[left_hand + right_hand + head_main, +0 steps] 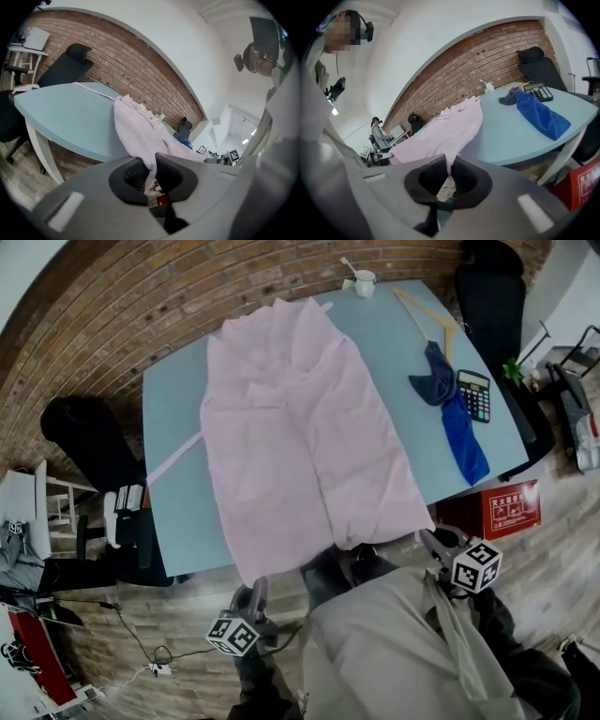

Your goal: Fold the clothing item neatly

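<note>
Lengthwise along the middle of a light blue tabletop (178,437): a pale pink cloth garment (300,427), spread flat, collar end toward the far edge, lower hem over the near edge. Pinched at the near left corner by the left gripper (251,598), its dark pads (133,176) pressed together on a thin fold of the pink cloth. Pinched at the near right corner by the right gripper (437,542), pads (469,180) likewise closed on a narrow fold. From both pairs of jaws, cloth stretching away to the tabletop.

Right of the garment and apart from it, a crumpled dark blue cloth (459,427), just beside a black pocket calculator (473,395). Farther back, a light wooden clothes hanger (427,310) and a small white cup (364,282) near the far edge. Below the table at right, a red box with white print (511,507) on the wooden floor. At left, a black office chair (89,442) before a red brick wall (112,306).
</note>
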Available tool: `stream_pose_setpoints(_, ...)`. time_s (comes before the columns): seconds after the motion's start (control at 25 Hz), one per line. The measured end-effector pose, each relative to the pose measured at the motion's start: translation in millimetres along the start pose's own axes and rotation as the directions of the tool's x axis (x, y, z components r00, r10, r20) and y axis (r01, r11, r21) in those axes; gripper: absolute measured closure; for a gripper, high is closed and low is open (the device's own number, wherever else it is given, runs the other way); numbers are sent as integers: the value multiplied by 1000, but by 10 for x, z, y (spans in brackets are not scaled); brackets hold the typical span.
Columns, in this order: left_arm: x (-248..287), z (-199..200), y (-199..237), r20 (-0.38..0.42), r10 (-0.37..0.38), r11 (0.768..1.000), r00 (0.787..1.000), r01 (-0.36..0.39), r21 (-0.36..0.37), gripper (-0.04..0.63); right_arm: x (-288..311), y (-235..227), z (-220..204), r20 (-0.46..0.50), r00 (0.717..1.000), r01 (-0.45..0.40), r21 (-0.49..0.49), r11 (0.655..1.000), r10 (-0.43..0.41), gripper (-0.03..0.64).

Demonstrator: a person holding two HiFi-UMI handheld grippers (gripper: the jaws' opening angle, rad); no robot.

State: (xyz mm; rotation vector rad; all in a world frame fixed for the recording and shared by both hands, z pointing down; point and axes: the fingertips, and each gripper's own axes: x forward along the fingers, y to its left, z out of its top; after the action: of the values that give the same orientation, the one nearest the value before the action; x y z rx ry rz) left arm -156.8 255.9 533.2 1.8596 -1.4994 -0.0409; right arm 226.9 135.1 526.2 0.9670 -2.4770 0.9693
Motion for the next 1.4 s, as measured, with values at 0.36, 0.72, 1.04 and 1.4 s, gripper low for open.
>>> stream_pose_setpoints(0.36,-239,-105,-151,-69,-33,999,997,31,-21,566,-416,-66,54,-3,1000,-2,-14,1000,2,602)
stream_pose_setpoints(0.72,-348,339,-573,-20,-188,979,982,186,-81,566,-536,196,451,18,997,-76,-101,992,78,602)
stream_pose_setpoints(1.04,-3,1392,-590,180,-286,914,941,324,-243,566,-16,397,1392,58,980,-186,-109,977,193,601)
stream_pose_setpoints(1.4,1287,2494,623,144,-127,813,982,186,-552,563,1329,-412,2613,116,990,-101,140,985,85,601)
